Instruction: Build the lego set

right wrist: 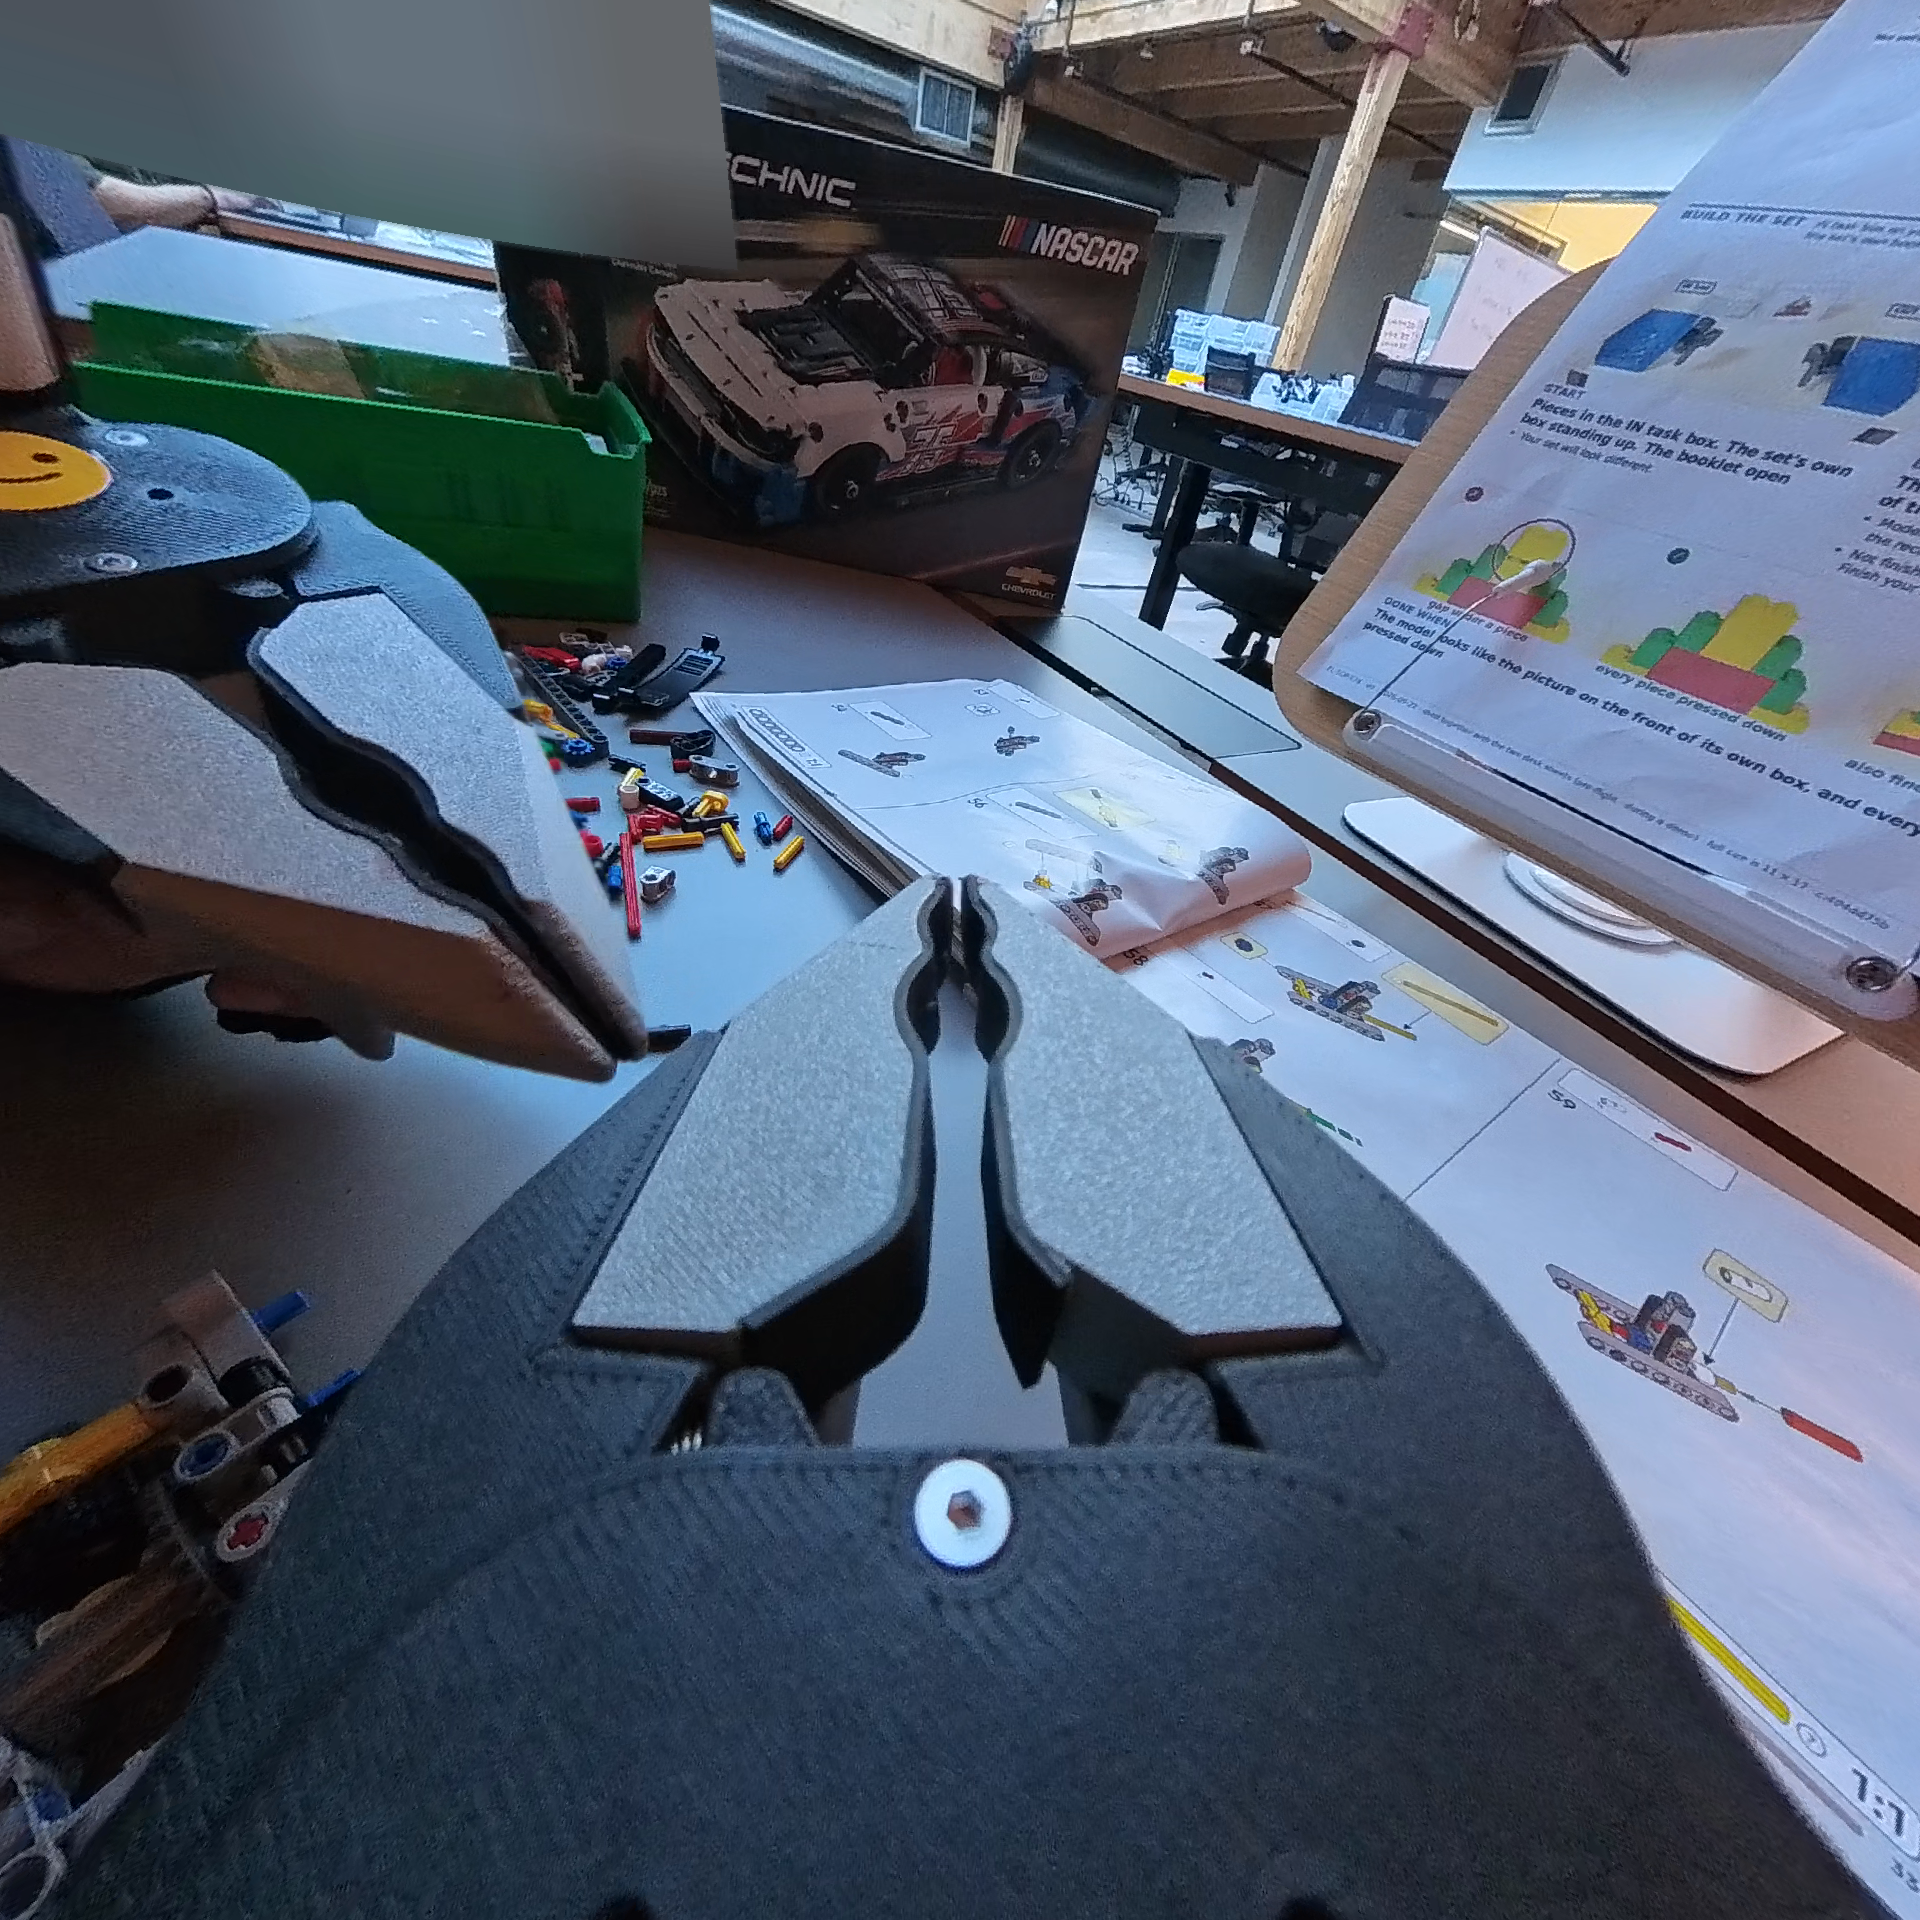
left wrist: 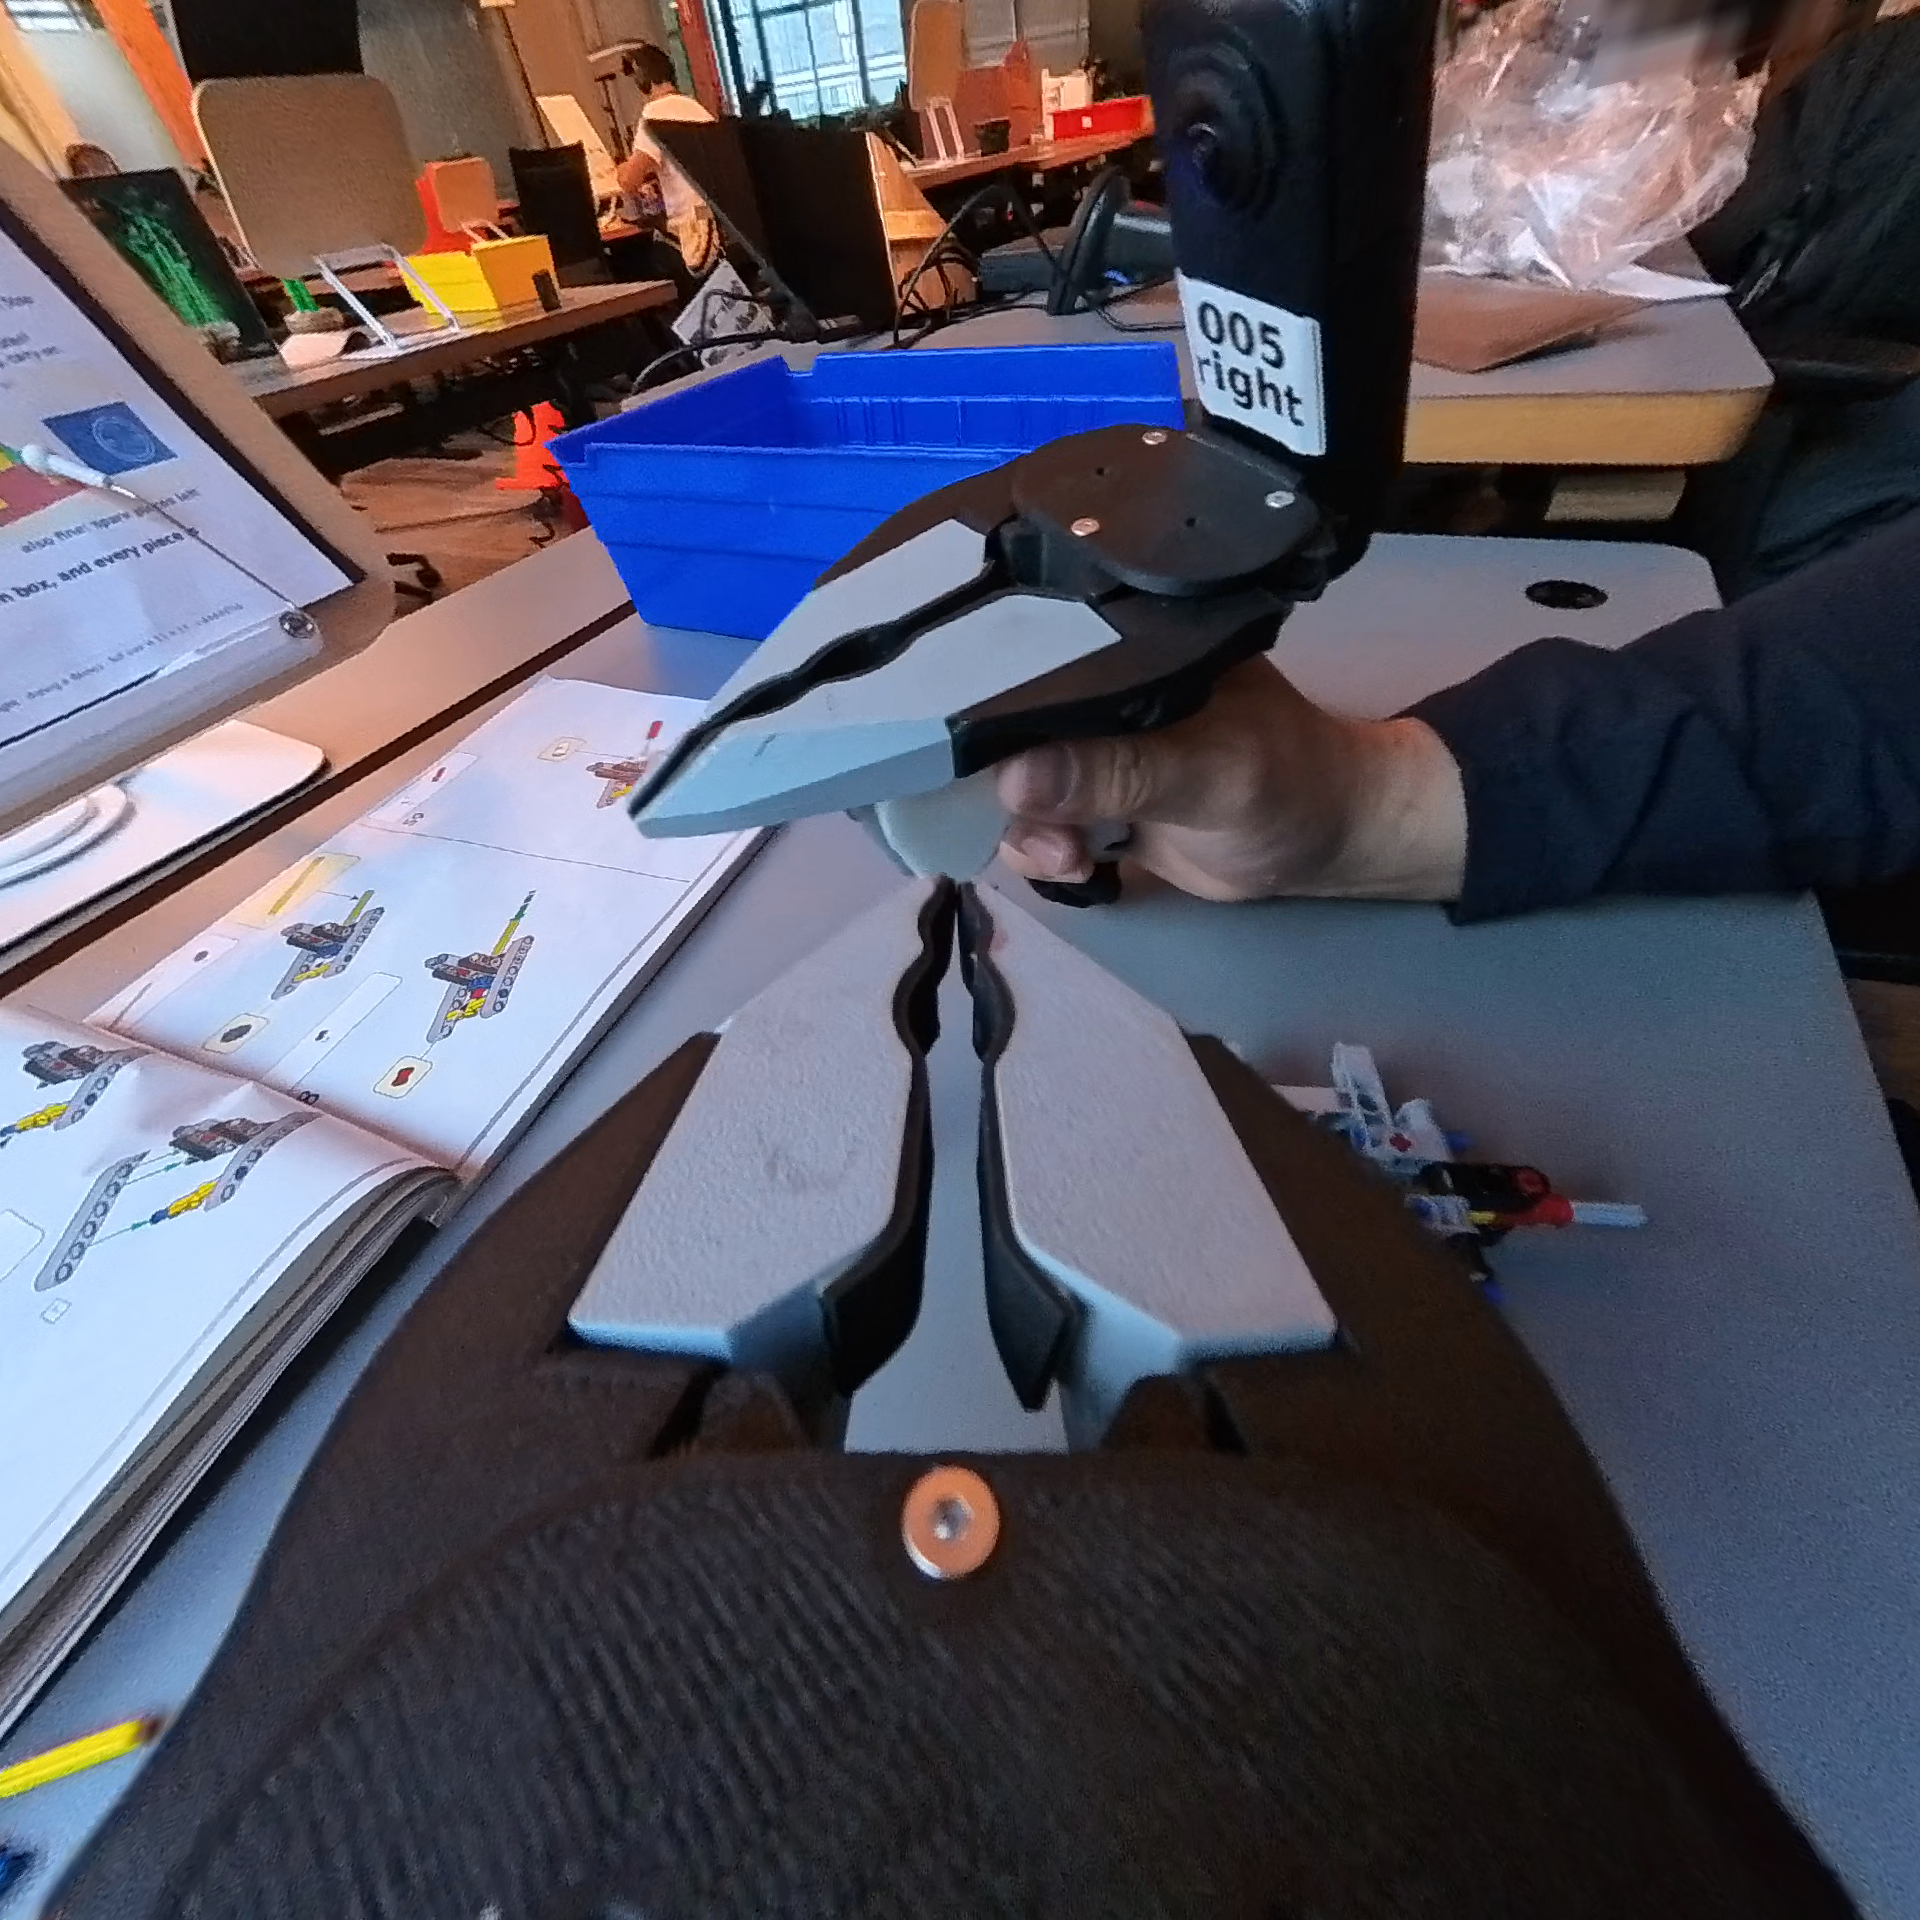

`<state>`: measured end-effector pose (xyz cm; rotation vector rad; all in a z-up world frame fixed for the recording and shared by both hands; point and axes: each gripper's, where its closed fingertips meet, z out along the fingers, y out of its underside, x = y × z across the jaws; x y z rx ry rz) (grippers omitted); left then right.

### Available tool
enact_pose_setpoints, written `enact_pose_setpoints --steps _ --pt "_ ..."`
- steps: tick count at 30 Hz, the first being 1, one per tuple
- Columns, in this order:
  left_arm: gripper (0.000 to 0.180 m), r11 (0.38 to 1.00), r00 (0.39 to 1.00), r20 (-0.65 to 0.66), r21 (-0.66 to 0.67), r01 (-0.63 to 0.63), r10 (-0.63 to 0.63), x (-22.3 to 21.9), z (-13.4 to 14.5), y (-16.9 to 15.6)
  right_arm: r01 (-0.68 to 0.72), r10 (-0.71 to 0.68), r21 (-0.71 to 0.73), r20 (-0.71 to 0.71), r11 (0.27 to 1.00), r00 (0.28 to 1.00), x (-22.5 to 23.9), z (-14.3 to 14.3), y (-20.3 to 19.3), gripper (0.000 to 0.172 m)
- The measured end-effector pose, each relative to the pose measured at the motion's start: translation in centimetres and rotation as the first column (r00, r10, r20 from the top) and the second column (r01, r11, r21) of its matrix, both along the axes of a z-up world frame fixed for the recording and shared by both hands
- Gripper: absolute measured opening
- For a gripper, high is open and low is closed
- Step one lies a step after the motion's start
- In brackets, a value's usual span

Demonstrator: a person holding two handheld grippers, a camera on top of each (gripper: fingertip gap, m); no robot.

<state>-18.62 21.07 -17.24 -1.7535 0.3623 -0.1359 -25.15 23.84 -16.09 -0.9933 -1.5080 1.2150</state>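
Both grippers – left [left wrist: 954, 894], right [right wrist: 956, 888] – closed, nothing held. Tips near each other over booklet [right wrist: 1039, 800] – risk: they collide or snag a page.

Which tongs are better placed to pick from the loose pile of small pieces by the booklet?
Probably the left tongs: they hang shut and empty beside the loose pieces. The right tongs, also shut, sit over the booklet, farther from the pile.
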Motion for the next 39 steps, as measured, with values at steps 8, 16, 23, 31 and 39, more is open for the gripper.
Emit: enact_pose_setpoints --steps 8,16,23,31,39 --pt "0.0 1.0 0.997 -0.076 -0.001 0.023 -0.023 1.0 -0.5 0.0 0.004 -0.004 0.0 -0.015 1.0 1.0 0.2 0.3 0.1 0.0" --pt "0.0 0.999 0.994 -0.102 -0.001 0.048 -0.048 1.8 -0.7 -0.2 0.003 -0.004 -0.013 -0.009 1.0 1.0 0.1 0.1 0.3 0.0" --pt "0.0 0.998 0.99 -0.125 -0.005 0.067 -0.067 2.3 -1.0 -0.3 -0.01 0.01 -0.016 0.005 1.0 1.0 0.1 -0.1 0.2 0.0" --pt "0.0 0.998 0.991 -0.118 -0.008 0.067 -0.067 2.3 -1.0 -0.2 -0.01 0.01 -0.016 0.011 1.0 1.0 -0.2 -0.3 0.0 0.0" --pt "0.0 0.998 0.994 -0.095 -0.006 0.059 -0.059 2.0 -0.8 -0.2 -0.011 0.012 -0.011 0.028 1.0 1.0 -0.2 -0.5 -0.3 0.0"
